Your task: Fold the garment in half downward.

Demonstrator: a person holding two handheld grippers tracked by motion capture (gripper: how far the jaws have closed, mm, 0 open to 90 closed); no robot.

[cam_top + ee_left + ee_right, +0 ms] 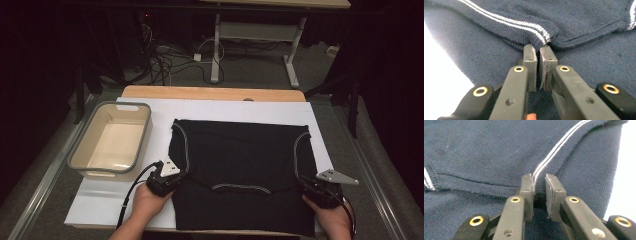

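Soft, light and floppy, the knit sweater (245, 170) should sag between grips, so both the left gripper (538, 51) and right gripper (539, 181) pinch its ribbed, striped trim (506, 22) between nearly closed fingers.

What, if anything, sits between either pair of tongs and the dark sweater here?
Nothing visible does. The left tongs are pinched on the dark sweater at its striped trim, and the right tongs are pinched on the striped trim at its other side. The grey tub stands apart, left of the sweater.
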